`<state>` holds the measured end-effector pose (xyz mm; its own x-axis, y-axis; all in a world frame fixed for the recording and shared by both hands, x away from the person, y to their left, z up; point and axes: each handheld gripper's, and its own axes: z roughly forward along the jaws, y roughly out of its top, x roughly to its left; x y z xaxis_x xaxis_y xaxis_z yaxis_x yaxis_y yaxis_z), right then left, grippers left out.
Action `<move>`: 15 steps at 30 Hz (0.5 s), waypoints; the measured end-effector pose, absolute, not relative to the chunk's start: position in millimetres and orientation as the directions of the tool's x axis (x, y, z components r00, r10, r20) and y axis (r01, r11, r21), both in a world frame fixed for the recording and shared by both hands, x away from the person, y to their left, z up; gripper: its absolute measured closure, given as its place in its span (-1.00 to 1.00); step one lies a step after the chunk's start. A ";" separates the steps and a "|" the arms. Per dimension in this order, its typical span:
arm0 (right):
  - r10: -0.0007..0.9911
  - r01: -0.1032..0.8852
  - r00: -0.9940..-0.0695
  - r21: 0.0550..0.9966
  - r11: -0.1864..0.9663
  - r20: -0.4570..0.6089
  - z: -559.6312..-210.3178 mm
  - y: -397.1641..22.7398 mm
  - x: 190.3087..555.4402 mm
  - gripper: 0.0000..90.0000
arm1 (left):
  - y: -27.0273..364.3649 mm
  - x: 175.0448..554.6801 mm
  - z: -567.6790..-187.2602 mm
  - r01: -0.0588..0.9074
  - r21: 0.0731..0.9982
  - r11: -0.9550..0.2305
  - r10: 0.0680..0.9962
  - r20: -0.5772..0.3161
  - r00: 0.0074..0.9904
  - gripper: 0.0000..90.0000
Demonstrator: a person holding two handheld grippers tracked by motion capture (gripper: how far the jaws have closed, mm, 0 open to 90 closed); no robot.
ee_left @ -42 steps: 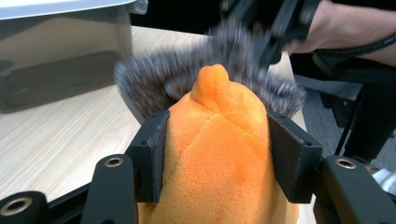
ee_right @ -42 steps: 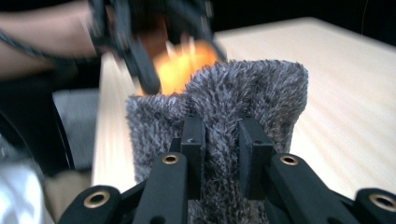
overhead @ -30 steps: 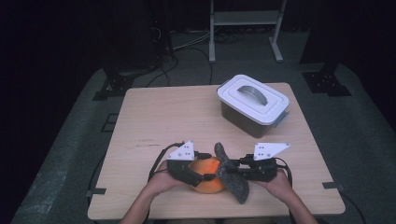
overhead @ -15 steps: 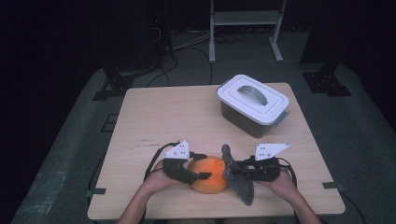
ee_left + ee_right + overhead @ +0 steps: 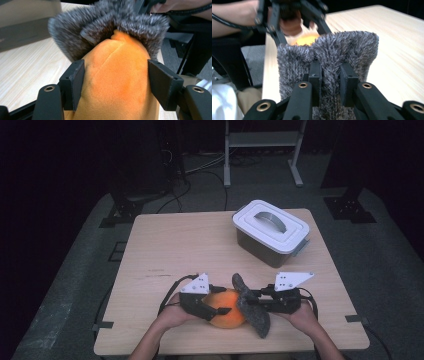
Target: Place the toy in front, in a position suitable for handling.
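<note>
The table (image 5: pixel 165 250) carried a lidded white bin (image 5: pixel 270 231) at its far right; at the near edge the orange plush (image 5: pixel 227 315) sat clamped in the left gripper (image 5: pixel 116 82); the right gripper (image 5: pixel 330 77) pinched the grey furry cover (image 5: pixel 332 50) — best peeled slowly, plush held firm.

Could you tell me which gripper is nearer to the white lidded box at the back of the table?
Right. The right gripper, pinching the grey fuzzy cloth, sits almost straight in front of the box; the left gripper, clasping the orange plush, is further toward the table's left.
</note>
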<state>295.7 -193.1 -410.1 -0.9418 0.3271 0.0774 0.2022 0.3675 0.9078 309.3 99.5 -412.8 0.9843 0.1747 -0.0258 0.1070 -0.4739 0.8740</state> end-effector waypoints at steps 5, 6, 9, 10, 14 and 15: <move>0.339 0.189 -0.938 0.924 0.333 0.070 -404.4 -198.1 293.1 0.65 | 100.5 312.1 -413.5 0.126 0.878 -0.462 0.184 -0.044 0.982 -0.27; 0.332 0.179 -0.941 0.934 0.310 0.070 -400.3 -197.1 292.0 0.65 | 96.9 310.7 -413.8 0.116 0.880 -0.461 0.181 -0.035 0.983 -0.27; 0.320 0.157 -0.946 0.937 0.313 0.052 -395.8 -189.9 290.1 0.64 | 93.8 309.3 -413.6 0.110 0.878 -0.466 0.178 -0.028 0.984 -0.29; 0.321 0.161 -0.946 0.932 0.325 0.051 -398.0 -187.5 290.0 0.64 | 92.8 308.9 -413.5 0.106 0.876 -0.470 0.176 -0.025 0.984 -0.30; 0.316 0.176 -0.947 0.921 0.348 0.062 -405.2 -186.4 291.8 0.64 | 92.3 308.5 -413.0 0.105 0.874 -0.475 0.162 -0.030 0.986 -0.39; 0.317 0.181 -0.946 0.917 0.355 0.064 -405.7 -187.2 291.5 0.64 | 92.6 308.8 -412.3 0.109 0.874 -0.473 0.163 -0.035 0.986 -0.45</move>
<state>291.5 -187.2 -405.7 -0.9464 0.3165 0.0640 0.1806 0.3547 0.9174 308.8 92.6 -412.3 0.9861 0.1627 -0.0347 0.1088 -0.4728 0.8745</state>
